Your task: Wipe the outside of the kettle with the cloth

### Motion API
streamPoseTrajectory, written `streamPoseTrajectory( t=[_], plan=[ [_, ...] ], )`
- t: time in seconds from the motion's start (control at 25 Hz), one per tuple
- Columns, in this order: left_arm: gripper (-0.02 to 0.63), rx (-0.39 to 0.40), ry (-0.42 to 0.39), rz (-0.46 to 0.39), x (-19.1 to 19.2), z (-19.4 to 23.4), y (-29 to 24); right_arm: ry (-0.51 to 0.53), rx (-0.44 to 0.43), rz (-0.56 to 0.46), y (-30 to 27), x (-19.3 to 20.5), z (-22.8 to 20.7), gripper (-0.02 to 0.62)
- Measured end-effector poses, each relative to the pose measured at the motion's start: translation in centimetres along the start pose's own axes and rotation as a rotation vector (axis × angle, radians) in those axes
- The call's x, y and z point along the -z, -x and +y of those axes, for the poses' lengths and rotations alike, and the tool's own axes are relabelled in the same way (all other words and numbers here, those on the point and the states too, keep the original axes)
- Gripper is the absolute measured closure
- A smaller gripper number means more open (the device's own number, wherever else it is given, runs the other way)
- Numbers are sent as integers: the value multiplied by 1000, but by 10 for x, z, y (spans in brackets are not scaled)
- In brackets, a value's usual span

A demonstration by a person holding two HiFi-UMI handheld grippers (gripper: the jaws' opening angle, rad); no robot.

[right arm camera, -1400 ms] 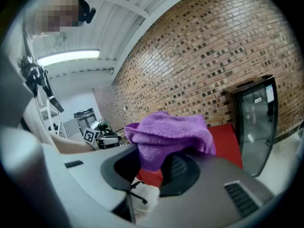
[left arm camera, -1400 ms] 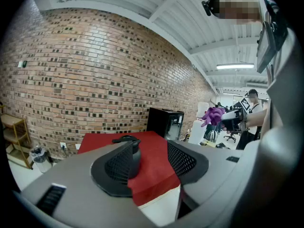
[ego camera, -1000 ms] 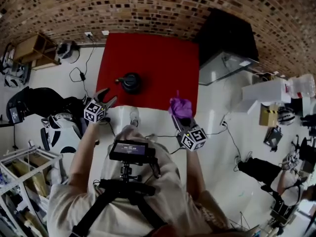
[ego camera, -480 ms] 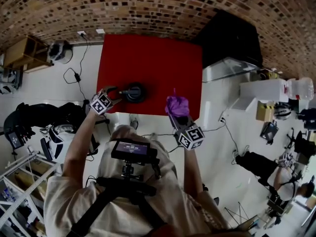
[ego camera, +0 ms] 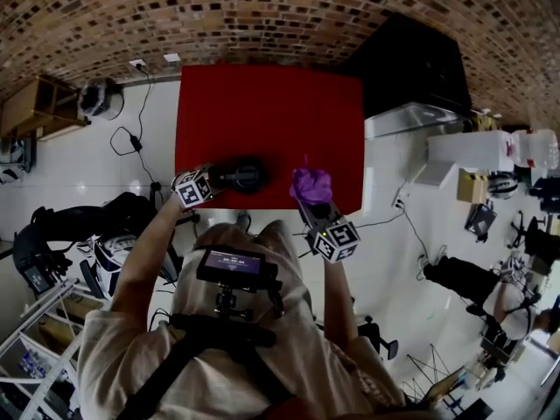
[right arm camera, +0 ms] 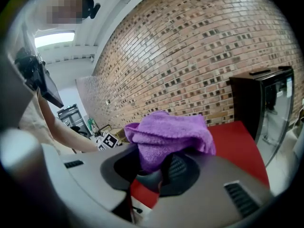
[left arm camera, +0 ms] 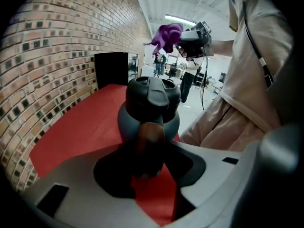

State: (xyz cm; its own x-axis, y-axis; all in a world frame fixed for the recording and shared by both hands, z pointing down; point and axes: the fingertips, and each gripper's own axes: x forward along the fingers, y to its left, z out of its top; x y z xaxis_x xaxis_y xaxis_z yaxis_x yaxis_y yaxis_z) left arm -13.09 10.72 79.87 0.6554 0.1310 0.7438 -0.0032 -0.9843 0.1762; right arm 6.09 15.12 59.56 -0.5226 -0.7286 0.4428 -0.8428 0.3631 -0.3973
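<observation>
Head view, left to right: the left gripper (ego camera: 213, 180), its jaws just closing, pinches the brown handle (left arm camera: 149, 141) of the dark kettle (ego camera: 245, 174). The kettle stands at the jaws' three o'clock, on the red tabletop (ego camera: 262, 103). At the kettle's three o'clock, near but not touching it, the right gripper (ego camera: 313, 205) clamps the purple cloth (ego camera: 311, 184). The kettle is probably best held steady before the cloth is pressed against its side.

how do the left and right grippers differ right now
The left gripper has just been closing its jaws and pinches the brown handle of the kettle; the right gripper is clamped on a bunched purple cloth. The left gripper is down at the kettle on the red table; the right gripper holds its cloth raised, apart from the kettle. Both have something between their jaws.
</observation>
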Motion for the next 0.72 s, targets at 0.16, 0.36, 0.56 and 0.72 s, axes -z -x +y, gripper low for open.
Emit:
streamPoseTrajectory(
  t=[0.16,0.36,0.56,0.72],
  plan=[
    [500,7,-28,36,1,-3,2,1,-4,1,-9,-8,-1,488],
    [506,-16,57,11,-2,1,-2,-1,-20,7,-12,-15,-12,488],
    [508,-37,319,-108,-23,12,8,-3,-64,31,-19,-24,-25,488],
    [514,-90,580,-282,-37,28,19,33,-111,80,-26,-29,-35,488]
  ],
)
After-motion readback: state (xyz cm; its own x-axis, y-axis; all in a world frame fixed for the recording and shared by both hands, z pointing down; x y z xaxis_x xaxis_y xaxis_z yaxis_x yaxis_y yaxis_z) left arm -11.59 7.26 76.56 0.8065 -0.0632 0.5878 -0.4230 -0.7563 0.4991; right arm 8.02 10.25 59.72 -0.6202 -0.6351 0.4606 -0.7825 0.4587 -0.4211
